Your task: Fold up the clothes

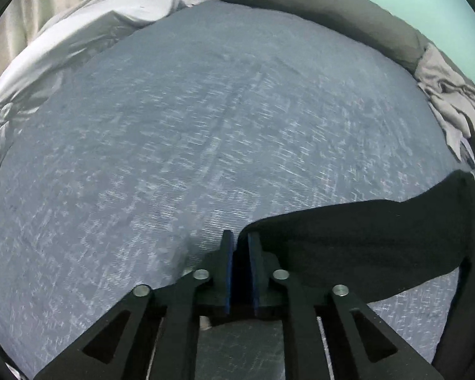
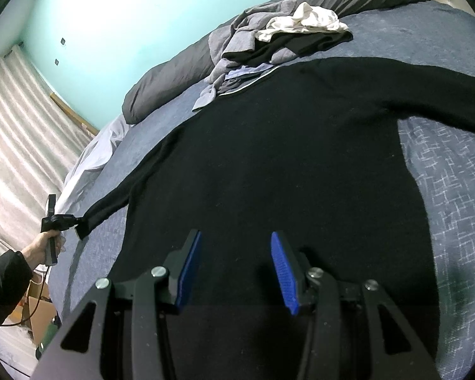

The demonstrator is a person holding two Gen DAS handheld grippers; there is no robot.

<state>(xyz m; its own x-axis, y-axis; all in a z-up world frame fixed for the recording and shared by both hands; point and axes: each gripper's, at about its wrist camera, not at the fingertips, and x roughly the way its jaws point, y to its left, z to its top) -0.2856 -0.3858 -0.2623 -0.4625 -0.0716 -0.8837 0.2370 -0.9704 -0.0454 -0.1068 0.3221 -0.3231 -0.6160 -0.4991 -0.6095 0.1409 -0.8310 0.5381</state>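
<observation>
A black long-sleeved sweater (image 2: 269,164) lies spread flat on the blue patterned bedspread (image 2: 452,190), sleeves out to both sides. My left gripper (image 1: 241,237) is shut on the cuff of its left sleeve (image 1: 364,243) and holds it just above the bed; the same gripper shows in the right wrist view (image 2: 74,221) at the far left with the sleeve (image 2: 123,196) stretched out. My right gripper (image 2: 236,243) is open and empty, hovering over the sweater's lower body.
A pile of grey, white and black clothes (image 2: 269,38) lies at the sweater's collar, also in the left wrist view (image 1: 449,104). A dark grey duvet roll (image 1: 316,3) and a white sheet (image 1: 79,41) edge the bed. Curtains (image 2: 19,133) hang at left.
</observation>
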